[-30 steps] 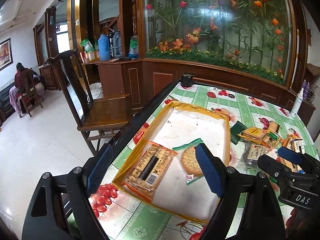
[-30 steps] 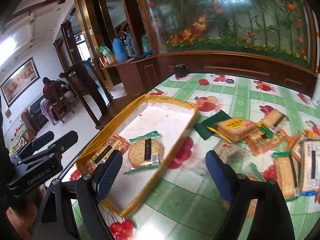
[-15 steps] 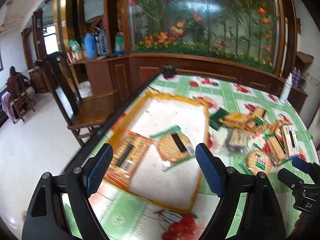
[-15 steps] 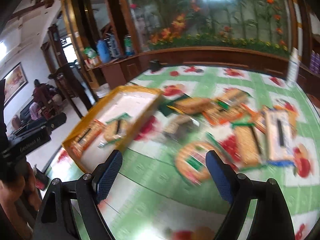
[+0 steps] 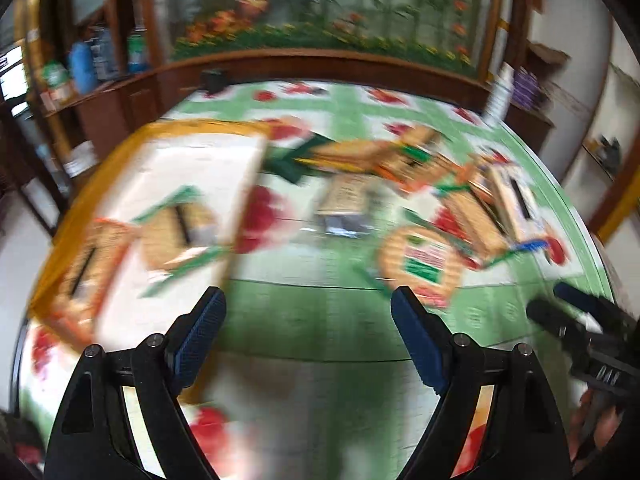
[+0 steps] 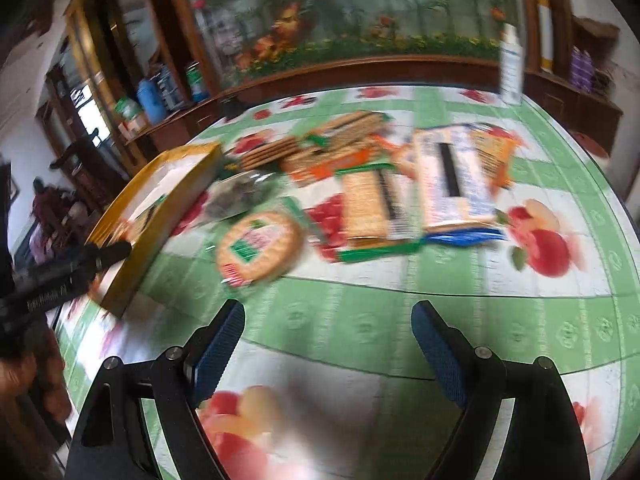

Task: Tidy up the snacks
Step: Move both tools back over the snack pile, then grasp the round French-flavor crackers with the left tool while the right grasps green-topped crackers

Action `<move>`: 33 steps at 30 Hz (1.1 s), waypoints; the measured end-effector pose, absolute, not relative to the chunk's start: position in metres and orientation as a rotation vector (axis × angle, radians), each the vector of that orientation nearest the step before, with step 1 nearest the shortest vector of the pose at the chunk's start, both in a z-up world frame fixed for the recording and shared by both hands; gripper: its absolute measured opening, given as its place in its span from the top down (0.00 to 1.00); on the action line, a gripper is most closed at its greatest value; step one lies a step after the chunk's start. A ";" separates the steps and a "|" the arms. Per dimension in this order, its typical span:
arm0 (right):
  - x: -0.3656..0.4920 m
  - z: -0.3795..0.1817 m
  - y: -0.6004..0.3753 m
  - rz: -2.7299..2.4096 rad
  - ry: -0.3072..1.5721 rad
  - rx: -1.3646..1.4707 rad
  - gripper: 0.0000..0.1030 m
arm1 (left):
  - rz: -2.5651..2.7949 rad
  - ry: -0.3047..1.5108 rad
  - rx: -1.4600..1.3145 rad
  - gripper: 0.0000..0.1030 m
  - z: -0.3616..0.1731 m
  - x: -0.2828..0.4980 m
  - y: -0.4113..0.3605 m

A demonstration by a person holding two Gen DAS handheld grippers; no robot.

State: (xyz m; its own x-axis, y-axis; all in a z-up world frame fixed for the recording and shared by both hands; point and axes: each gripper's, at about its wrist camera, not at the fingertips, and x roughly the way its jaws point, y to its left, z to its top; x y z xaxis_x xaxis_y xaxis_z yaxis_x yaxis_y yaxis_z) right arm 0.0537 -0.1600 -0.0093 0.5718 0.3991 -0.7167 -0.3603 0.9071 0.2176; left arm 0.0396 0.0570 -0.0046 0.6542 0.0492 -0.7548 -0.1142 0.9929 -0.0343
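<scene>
A yellow-rimmed tray [image 5: 64, 204] lies on the left of the table with two cracker packets [image 5: 176, 232] in it. Right of it a loose heap of snack packets [image 5: 448, 184] spreads over the cloth, with a round cracker pack [image 6: 258, 246] nearest and a long blue-edged pack [image 6: 452, 176] behind. My left gripper [image 5: 306, 300] is open over bare green cloth, short of the round pack [image 5: 420, 262]. My right gripper [image 6: 330, 314] is open too, nothing between its fingers, a little in front of the heap. Both views are blurred.
A green and white fruit-print cloth [image 6: 400, 312] covers the table. A white bottle [image 6: 511, 66] stands at the far right edge, a dark small object [image 5: 214, 80] at the far edge. A wooden cabinet with a flower display [image 5: 320, 12] runs behind. A seated person [image 6: 44, 208] is far left.
Both grippers have swung right, away from the tray and toward the snack heap, and dipped lower. The tray has slid from centre to the left of both views. Both stayed open.
</scene>
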 end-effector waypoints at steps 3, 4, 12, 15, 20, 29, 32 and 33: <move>0.063 -0.006 -0.182 0.408 0.847 0.095 0.15 | 0.020 0.879 -0.040 0.18 -0.011 0.056 0.034; 0.068 -0.005 -0.189 0.398 0.844 0.108 0.15 | -0.002 0.894 -0.024 0.18 -0.014 0.064 0.025; 0.105 0.006 -0.182 0.515 0.852 0.138 0.27 | -0.079 0.954 0.063 0.16 -0.030 0.094 -0.002; 0.122 0.003 -0.165 0.558 0.884 0.114 0.36 | -0.094 0.954 0.060 0.16 -0.030 0.099 0.002; 0.146 -0.013 -0.141 0.546 0.915 0.051 0.36 | -0.099 0.948 0.032 0.16 -0.029 0.107 0.014; 0.170 -0.021 -0.132 0.480 0.931 -0.051 0.35 | -0.158 1.001 0.112 0.16 -0.037 0.127 0.004; 0.166 -0.025 -0.120 0.478 0.934 -0.133 0.36 | -0.153 1.009 0.145 0.01 -0.047 0.132 0.001; 0.165 -0.028 -0.115 0.468 0.929 -0.173 0.35 | -0.146 1.002 0.140 0.00 -0.050 0.133 0.002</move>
State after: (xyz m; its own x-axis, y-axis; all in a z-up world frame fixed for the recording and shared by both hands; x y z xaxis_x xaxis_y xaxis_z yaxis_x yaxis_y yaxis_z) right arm 0.1653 -0.1146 -0.0276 0.5071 0.3128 -0.8031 -0.4595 0.8864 0.0551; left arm 0.1335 0.0021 -0.0501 0.5301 -0.0579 -0.8460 0.1861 0.9813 0.0494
